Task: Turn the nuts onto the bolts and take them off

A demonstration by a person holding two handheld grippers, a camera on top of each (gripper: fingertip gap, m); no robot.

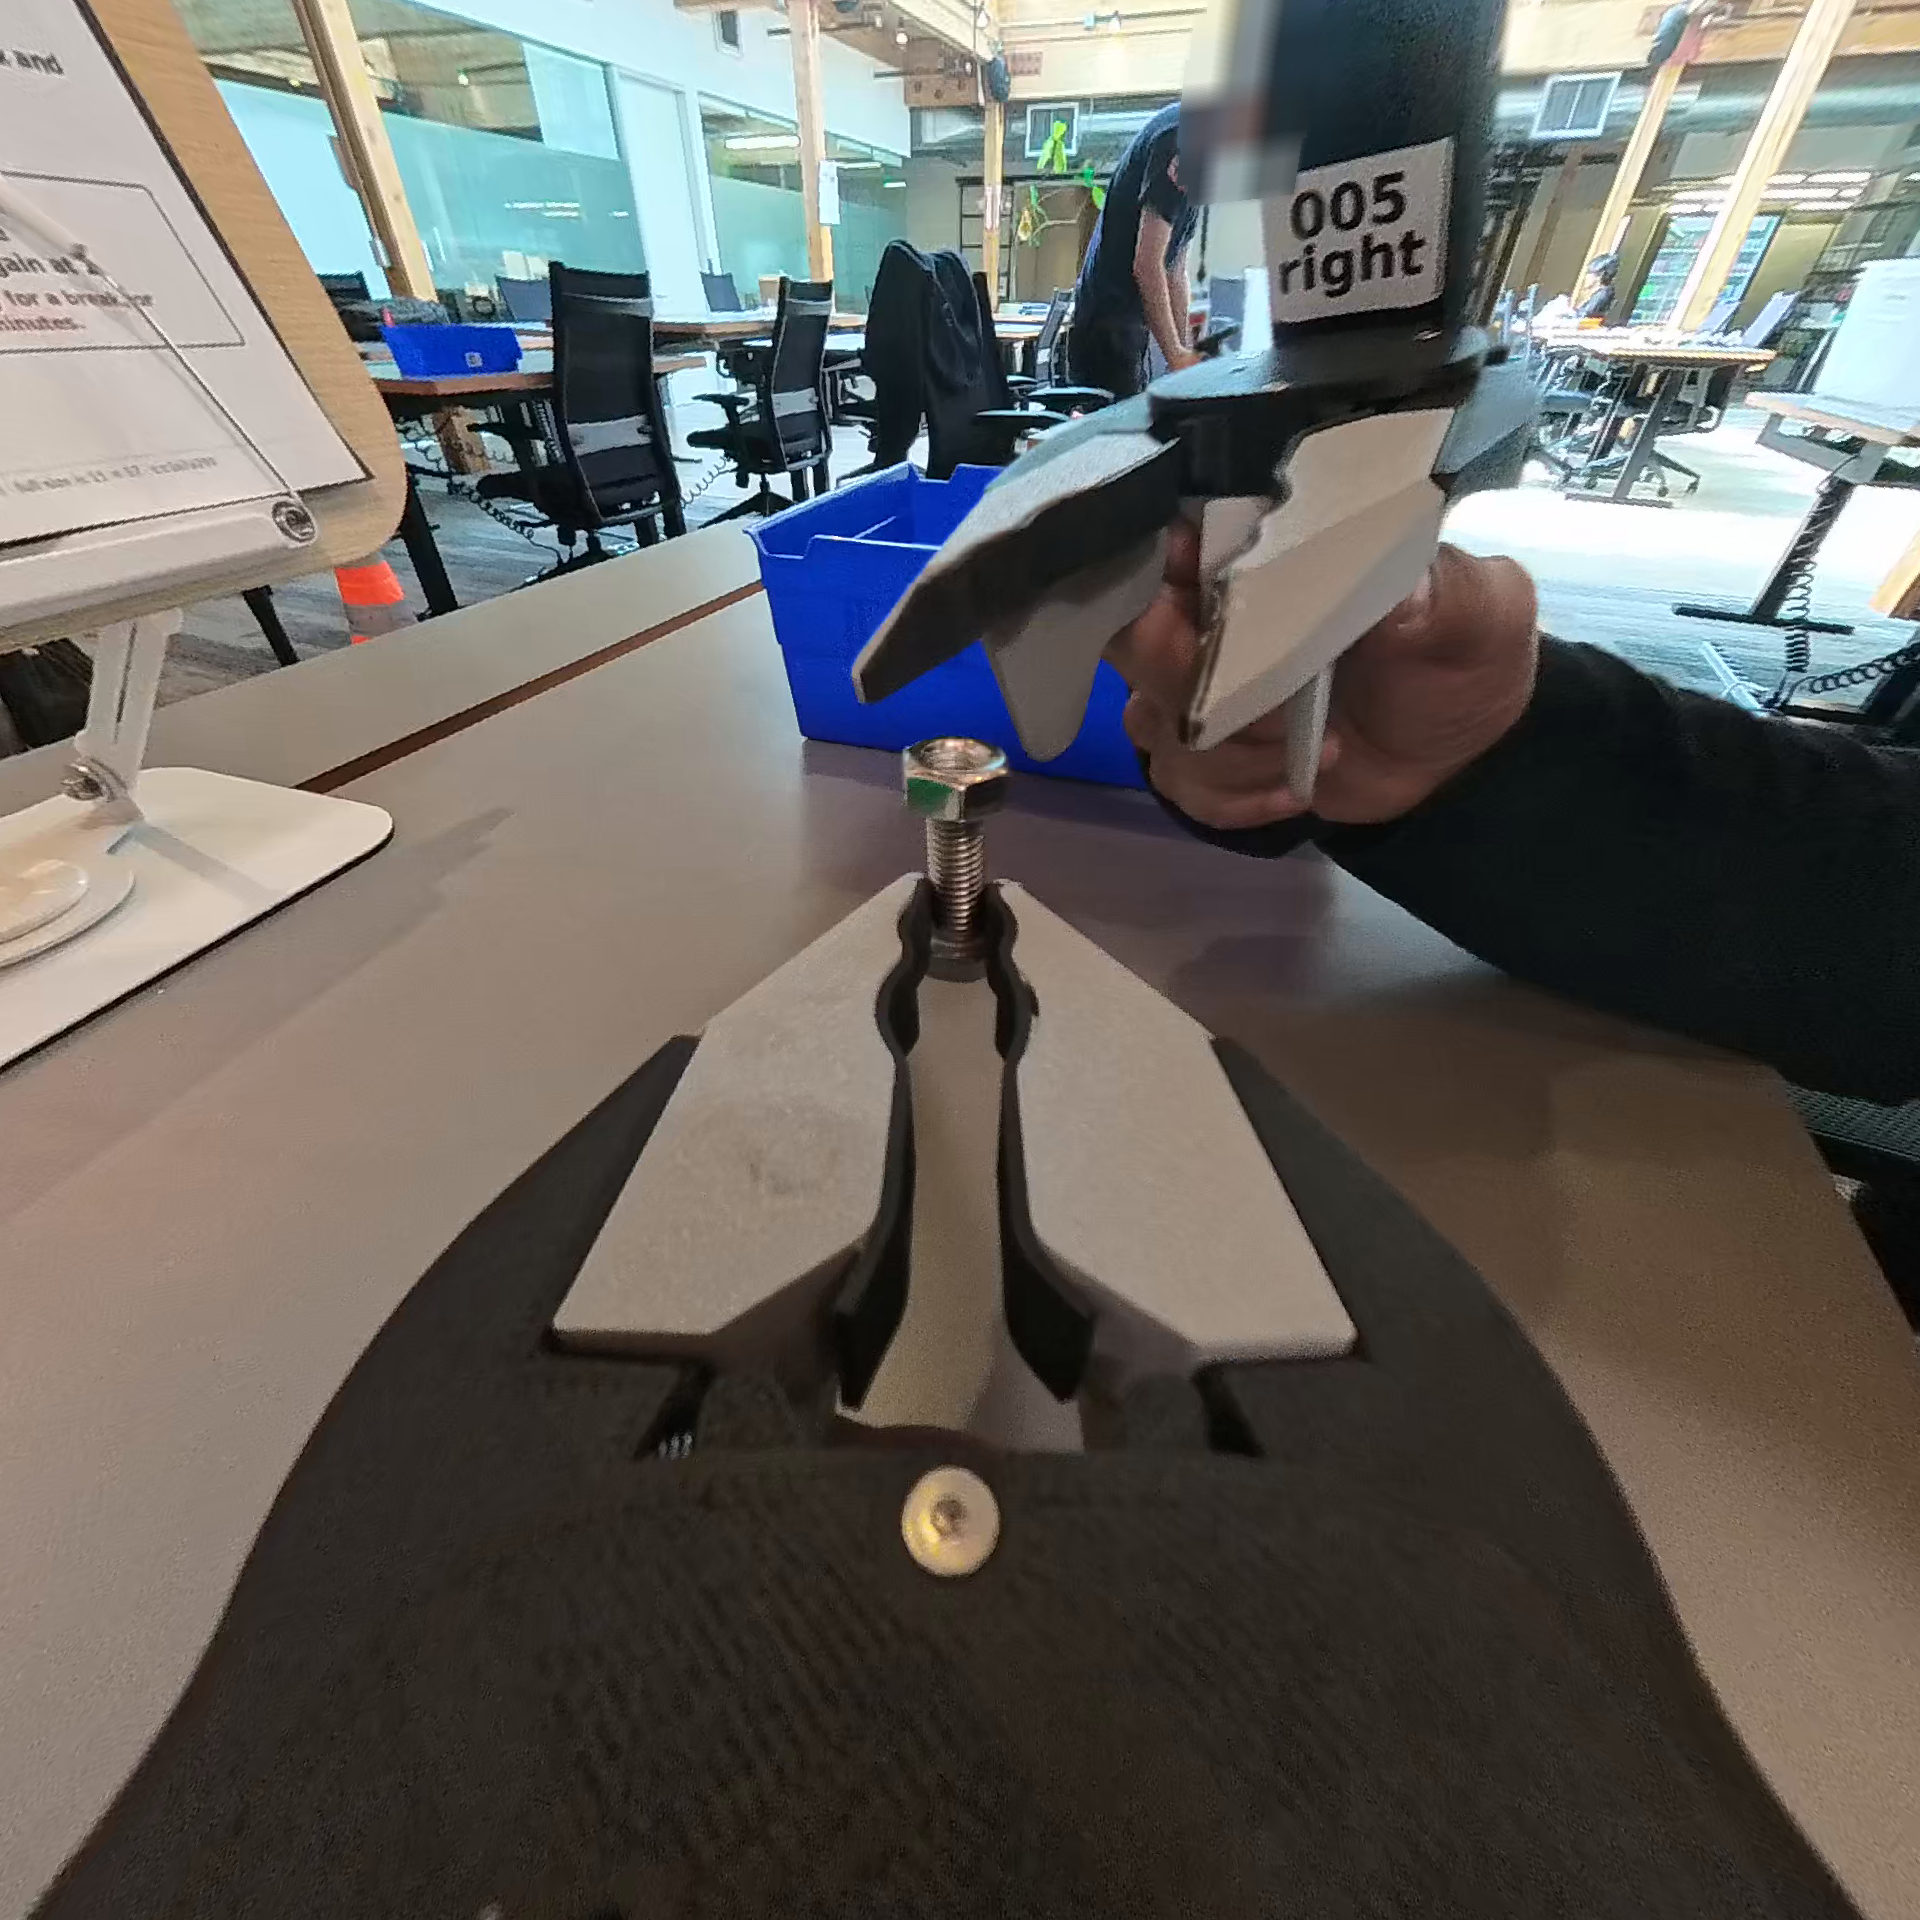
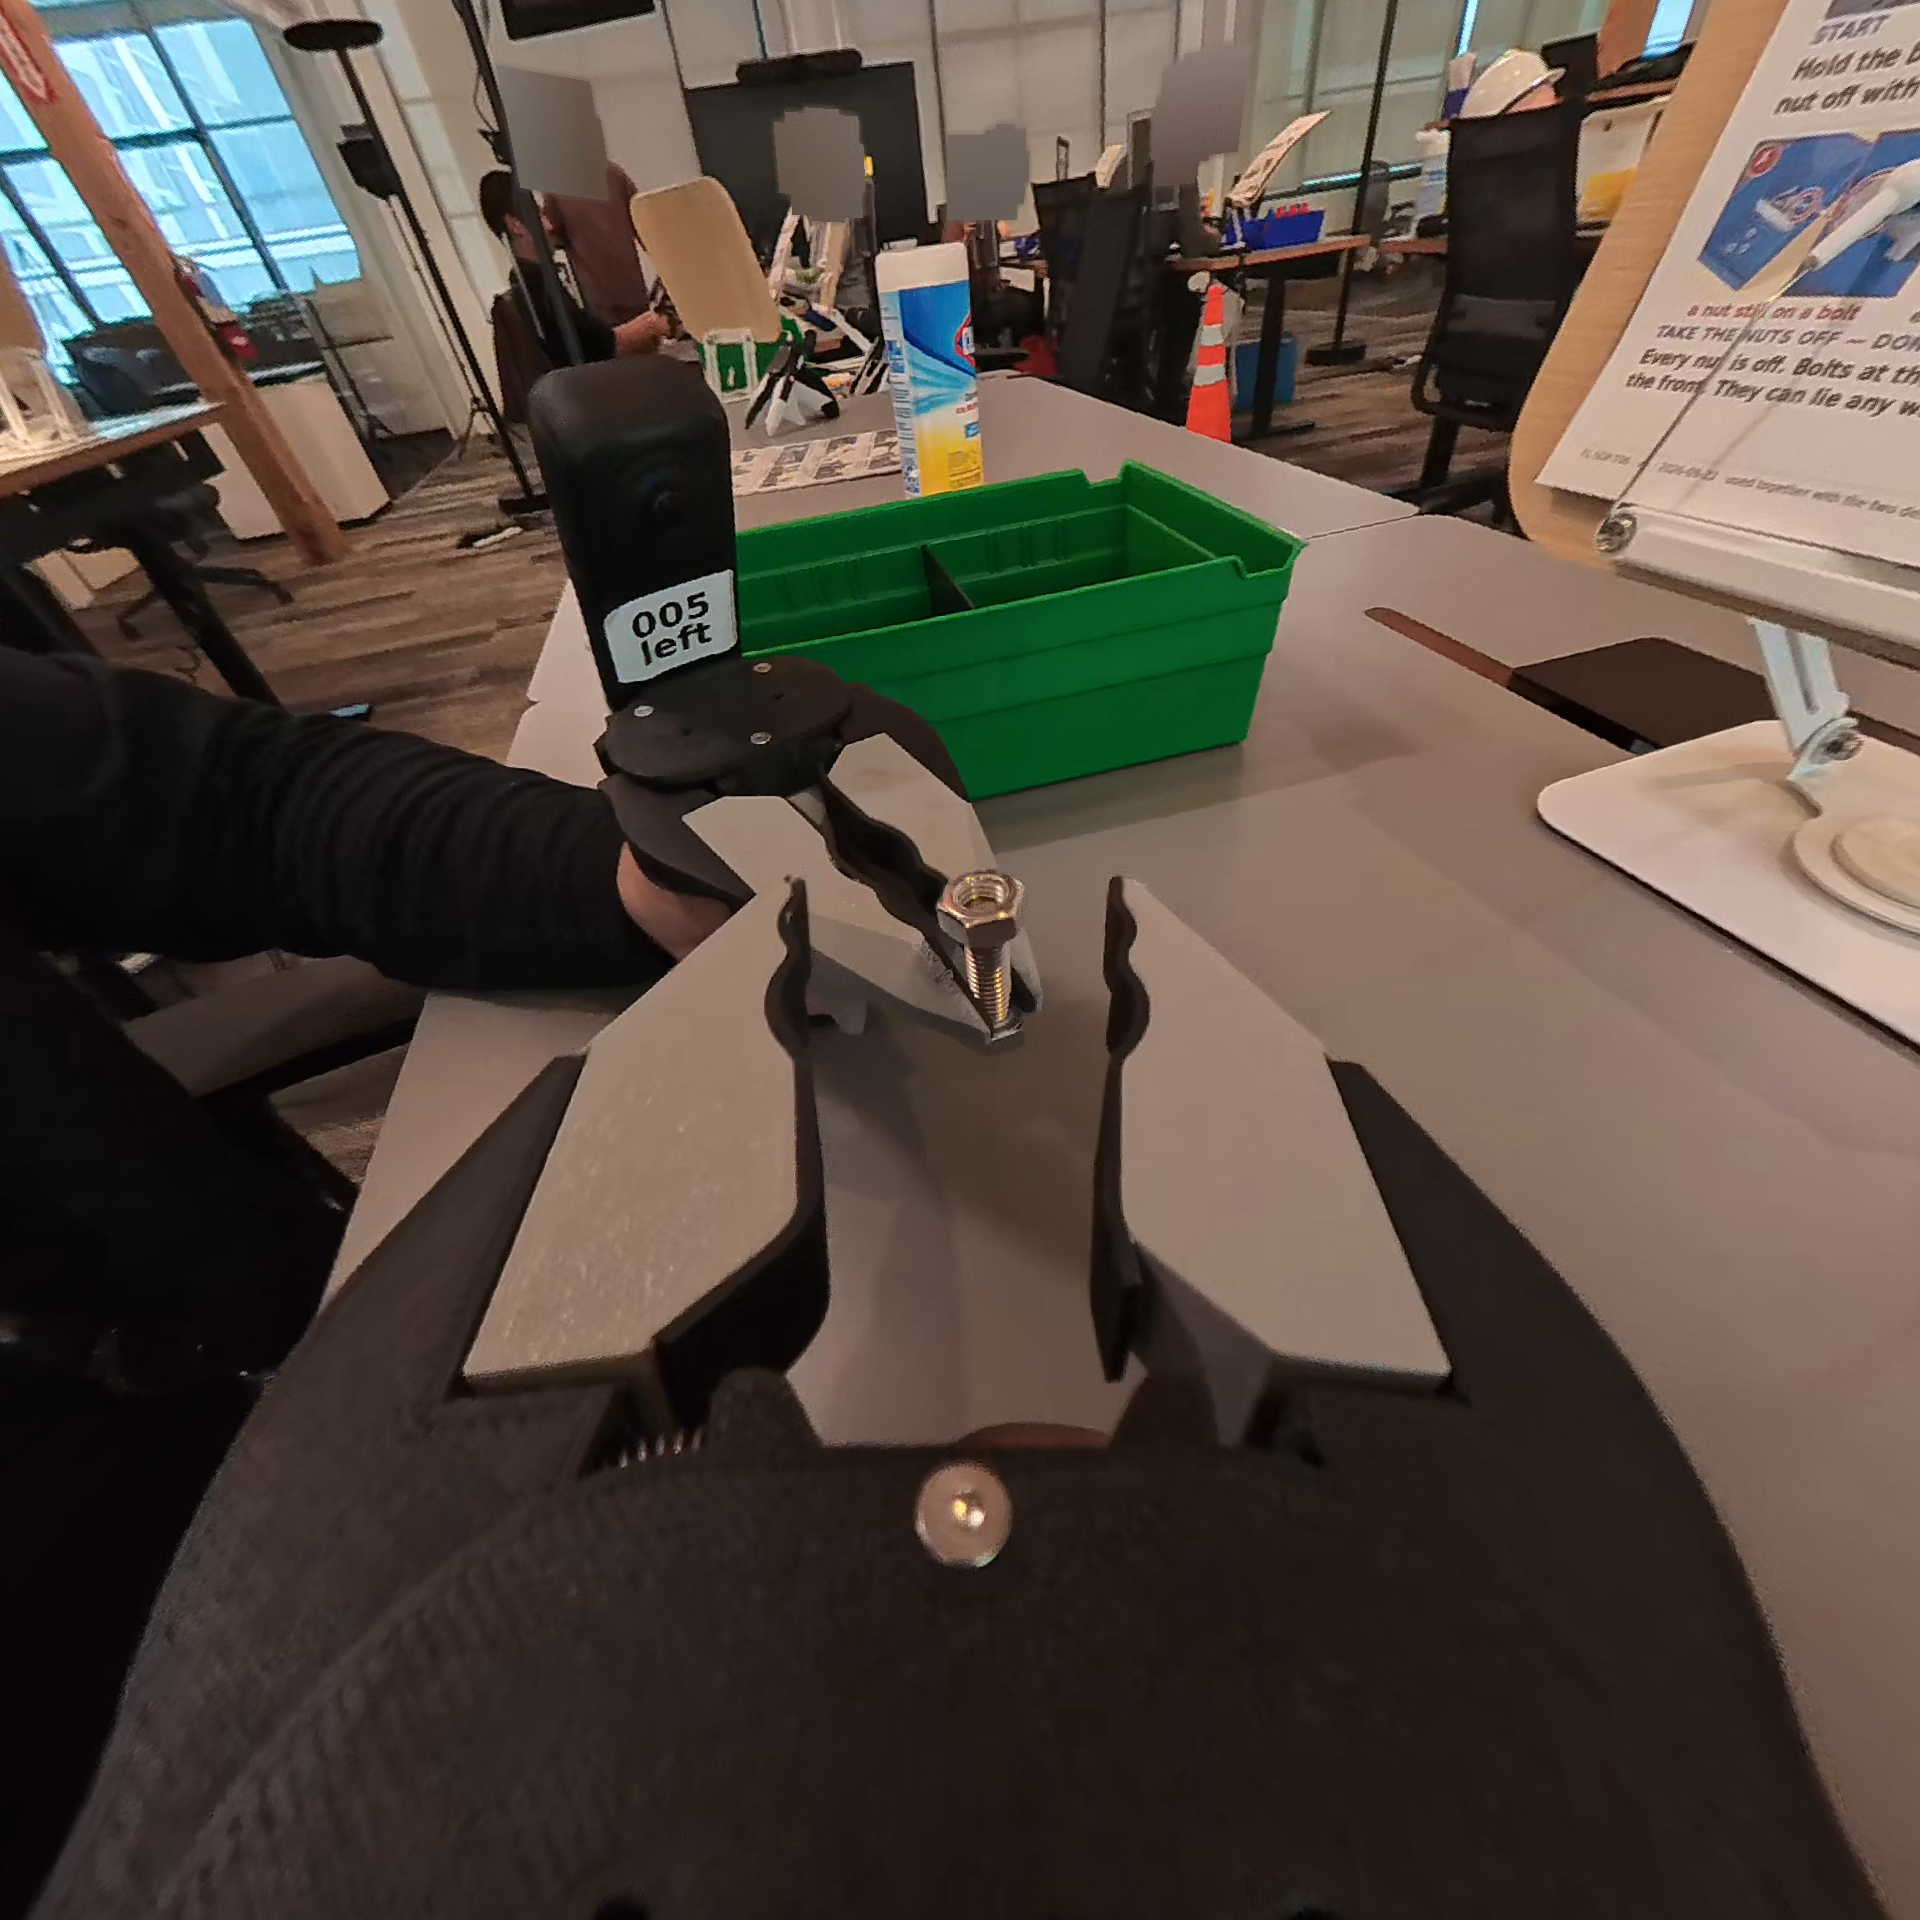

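Note:
A steel bolt (image 1: 954, 878) stands upright, head down, with a hex nut (image 1: 954, 781) threaded on its top end. My left gripper (image 1: 956, 920) is shut on the bolt's lower shank, just above its head. In the right wrist view the bolt (image 2: 985, 977) and nut (image 2: 980, 902) stand in the left gripper (image 2: 992, 1013), low over the grey table (image 2: 1351, 1039). My right gripper (image 2: 956, 899) is open and empty, with its fingertips to either side of the nut and a gap on each side. In the left wrist view it (image 1: 1081, 727) hovers just behind and right of the nut.
A blue bin (image 1: 831, 582) stands behind the bolt in the left wrist view. A green divided bin (image 2: 1039, 665) stands behind it in the right wrist view, with a wipes canister (image 2: 930, 374) farther back. An instruction sheet on a white stand (image 2: 1714, 810) is beside them. Both grippers' tips are close together, under 4 cm apart.

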